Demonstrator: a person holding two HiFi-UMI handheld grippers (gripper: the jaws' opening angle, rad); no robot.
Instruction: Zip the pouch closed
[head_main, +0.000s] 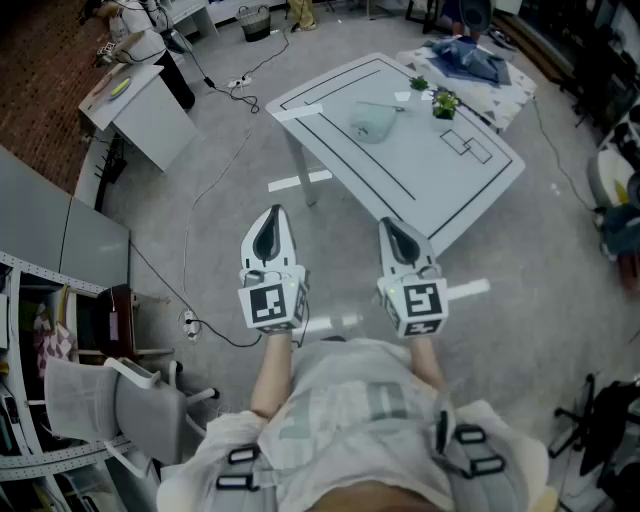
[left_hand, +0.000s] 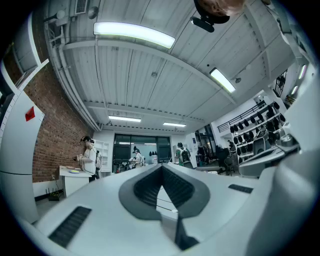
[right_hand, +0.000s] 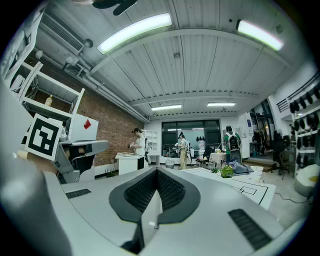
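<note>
The pale grey-green pouch (head_main: 375, 122) lies on the white table (head_main: 470, 190) marked with black lines, far ahead of both grippers. Two small green plants (head_main: 444, 102) stand near it. My left gripper (head_main: 275, 212) and right gripper (head_main: 386, 224) are held side by side over the floor, well short of the table, pointing toward it. Both are shut with nothing between the jaws. In the left gripper view the dark pads (left_hand: 150, 186) meet in front of the camera. In the right gripper view the pads (right_hand: 170, 190) also meet, with the table (right_hand: 250, 189) and a plant (right_hand: 226, 171) off to the right.
A small white desk (head_main: 140, 100) stands at the far left, with cables and a power strip (head_main: 238, 83) on the floor. A grey chair (head_main: 120, 400) and shelving (head_main: 20, 330) are at my left. Blue fabric (head_main: 468, 58) lies on a patterned table behind. People stand far off in the room (right_hand: 137, 145).
</note>
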